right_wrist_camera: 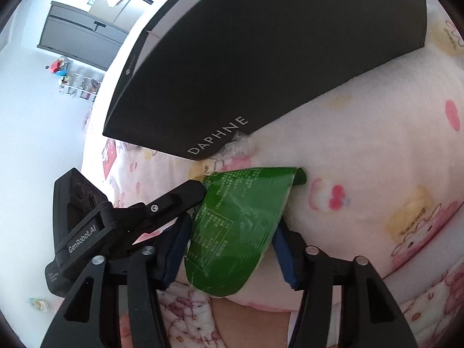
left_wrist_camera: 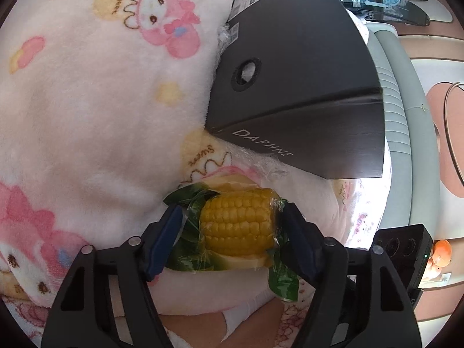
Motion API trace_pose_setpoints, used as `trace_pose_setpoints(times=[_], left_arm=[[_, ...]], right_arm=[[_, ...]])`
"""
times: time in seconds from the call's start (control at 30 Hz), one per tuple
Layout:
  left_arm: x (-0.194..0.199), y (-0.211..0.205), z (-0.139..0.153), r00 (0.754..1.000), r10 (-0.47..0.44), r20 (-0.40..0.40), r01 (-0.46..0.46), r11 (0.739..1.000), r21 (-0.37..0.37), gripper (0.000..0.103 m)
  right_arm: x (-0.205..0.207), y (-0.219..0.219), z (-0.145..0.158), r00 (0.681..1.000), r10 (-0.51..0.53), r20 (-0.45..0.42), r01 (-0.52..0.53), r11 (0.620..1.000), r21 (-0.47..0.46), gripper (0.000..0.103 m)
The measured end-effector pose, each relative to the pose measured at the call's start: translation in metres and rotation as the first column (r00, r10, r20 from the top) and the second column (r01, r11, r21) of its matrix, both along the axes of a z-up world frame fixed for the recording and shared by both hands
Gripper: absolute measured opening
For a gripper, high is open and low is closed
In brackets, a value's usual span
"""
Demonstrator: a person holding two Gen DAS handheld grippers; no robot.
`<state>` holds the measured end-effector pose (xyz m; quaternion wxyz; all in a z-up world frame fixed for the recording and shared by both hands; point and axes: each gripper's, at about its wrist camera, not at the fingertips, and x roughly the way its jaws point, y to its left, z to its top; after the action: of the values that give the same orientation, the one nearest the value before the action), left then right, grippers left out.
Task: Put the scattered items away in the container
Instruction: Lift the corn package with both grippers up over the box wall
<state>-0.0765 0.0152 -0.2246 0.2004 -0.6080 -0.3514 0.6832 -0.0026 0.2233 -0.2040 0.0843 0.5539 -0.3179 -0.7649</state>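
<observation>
A vacuum-packed corn cob [left_wrist_camera: 237, 223] in a clear and green wrapper lies on a white and pink fleece blanket [left_wrist_camera: 95, 110]. My left gripper [left_wrist_camera: 232, 232] is shut on the corn pack, a blue pad on each side. In the right wrist view the pack's green printed back [right_wrist_camera: 235, 226] sits between my right gripper [right_wrist_camera: 232, 246], which is closed on it from the other side. The left gripper's body [right_wrist_camera: 95, 226] shows at the left of that pack. A black DAPHNE box [left_wrist_camera: 298, 72] [right_wrist_camera: 261, 58] with its lid on lies just beyond the pack.
A grey bed frame [left_wrist_camera: 397, 116] runs along the right of the blanket. Crumpled clear plastic [right_wrist_camera: 237, 145] pokes out under the box. An orange toy [left_wrist_camera: 438, 258] lies at the right. A grey wardrobe [right_wrist_camera: 81, 34] and a small rack [right_wrist_camera: 78, 87] stand far off.
</observation>
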Motion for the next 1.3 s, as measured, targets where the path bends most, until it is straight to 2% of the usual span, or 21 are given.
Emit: trace_pose_setpoints(times=[0.13, 0.23, 0.3, 0.47, 0.7, 0.77, 0.8, 0.93, 1.03, 1.2, 1.3], left_arm=[[0.002, -0.002, -0.002, 1.000, 0.014, 0.007, -0.015, 0.999, 0.045, 0.070], [0.002, 0.002, -0.005, 1.000, 0.008, 0.020, -0.009, 1.000, 0.026, 0.071], [0.002, 0.008, -0.008, 0.999, -0.006, 0.040, 0.006, 1.000, 0.016, 0.075], [-0.004, 0.020, -0.016, 0.999, -0.015, 0.047, 0.015, 1.000, 0.006, 0.081], [-0.004, 0.022, -0.019, 1.000, -0.016, 0.014, 0.014, 0.997, 0.079, 0.078], [-0.001, 0.021, -0.012, 1.000, -0.009, -0.021, 0.011, 0.996, 0.090, 0.075], [0.002, 0.021, -0.008, 0.999, -0.010, -0.038, 0.014, 0.996, 0.090, 0.069], [0.015, 0.020, 0.008, 0.997, -0.009, -0.081, 0.021, 0.989, 0.144, 0.068], [0.019, 0.022, 0.019, 0.994, -0.006, -0.111, 0.024, 0.987, 0.157, 0.068], [0.027, 0.028, 0.065, 0.977, 0.008, -0.212, 0.020, 0.991, 0.130, 0.068], [0.014, 0.029, 0.097, 0.966, -0.001, -0.260, 0.023, 0.996, 0.083, 0.068]], right_arm=[[-0.003, -0.003, 0.008, 1.000, 0.003, -0.028, -0.002, 1.000, 0.015, 0.046], [-0.004, 0.001, 0.008, 1.000, -0.008, -0.016, 0.008, 1.000, 0.029, 0.046], [0.004, 0.025, 0.016, 1.000, -0.022, -0.004, 0.022, 0.999, 0.042, 0.046], [-0.002, 0.022, 0.016, 0.999, -0.033, -0.007, 0.034, 0.996, 0.081, 0.046], [-0.017, 0.009, 0.023, 0.998, -0.007, -0.059, 0.016, 0.990, 0.140, 0.042], [-0.016, 0.009, 0.030, 0.997, -0.011, -0.077, 0.021, 0.990, 0.139, 0.041], [-0.015, 0.011, 0.034, 0.996, -0.015, -0.089, 0.028, 0.989, 0.147, 0.041], [-0.010, 0.017, 0.055, 0.992, -0.007, -0.127, 0.023, 0.991, 0.129, 0.042], [-0.010, 0.013, 0.068, 0.987, 0.007, -0.159, 0.014, 0.991, 0.129, 0.041], [-0.009, 0.017, 0.100, 0.970, 0.022, -0.242, 0.000, 0.996, 0.093, 0.041], [-0.015, 0.023, 0.125, 0.950, 0.043, -0.308, -0.012, 0.995, 0.102, 0.042]])
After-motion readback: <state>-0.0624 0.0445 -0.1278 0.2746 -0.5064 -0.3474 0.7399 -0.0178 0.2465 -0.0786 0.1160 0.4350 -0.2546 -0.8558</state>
